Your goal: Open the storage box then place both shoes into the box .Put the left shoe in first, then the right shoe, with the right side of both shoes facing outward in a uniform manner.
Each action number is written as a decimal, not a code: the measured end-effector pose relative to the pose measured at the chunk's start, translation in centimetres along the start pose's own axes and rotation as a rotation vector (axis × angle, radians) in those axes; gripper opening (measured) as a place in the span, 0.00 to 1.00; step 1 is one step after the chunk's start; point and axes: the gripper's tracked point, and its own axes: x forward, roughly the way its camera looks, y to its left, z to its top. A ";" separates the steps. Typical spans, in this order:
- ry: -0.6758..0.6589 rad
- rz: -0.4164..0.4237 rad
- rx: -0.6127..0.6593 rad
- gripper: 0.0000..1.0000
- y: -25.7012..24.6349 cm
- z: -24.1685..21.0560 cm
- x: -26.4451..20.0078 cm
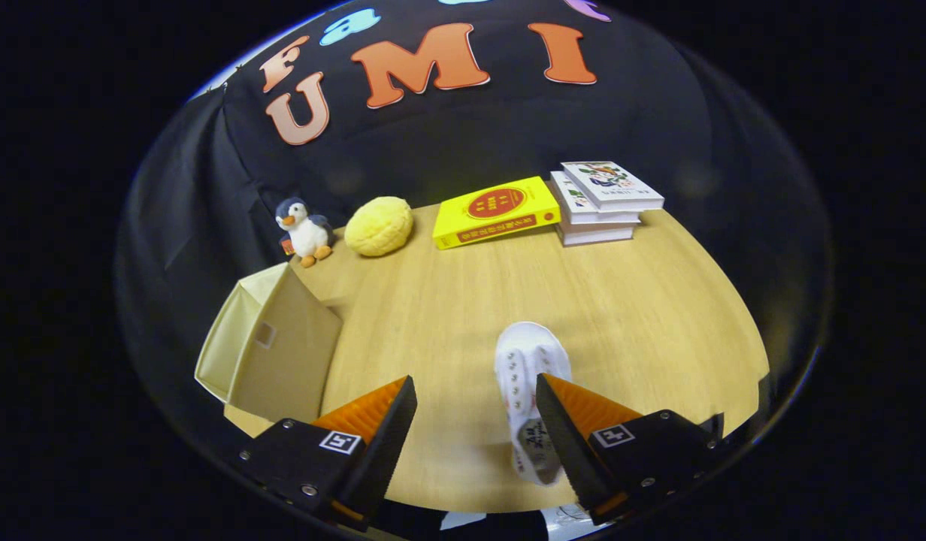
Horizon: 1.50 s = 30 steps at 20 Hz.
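Presently the gripper hangs over the bench with its fingers spread wide, gripping nothing. A white shoe lies on the bench between the fingers, close against the inner side of the right one, which hides part of it; its toe points ahead, away from the fingers. The box, cream fabric, stands just outside and ahead of the left finger. Far beyond the fingers, along the back edge of the bench, sit a toy penguin, a yellow cushion, a yellow book and a stack of books.
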 end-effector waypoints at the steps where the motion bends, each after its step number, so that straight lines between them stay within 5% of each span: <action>1: 0.017 -0.018 -0.013 0.93 -1.3 -1.1 0.0; 12: 0.053 -0.101 -0.165 0.73 -6.3 -6.5 5.2; 14: 0.042 -0.119 -0.170 0.60 -6.7 -6.3 6.2; 23: 0.022 -0.086 0.074 0.07 -6.7 -6.5 7.7; 30: 0.091 -0.111 0.110 0.01 -6.3 -5.7 7.5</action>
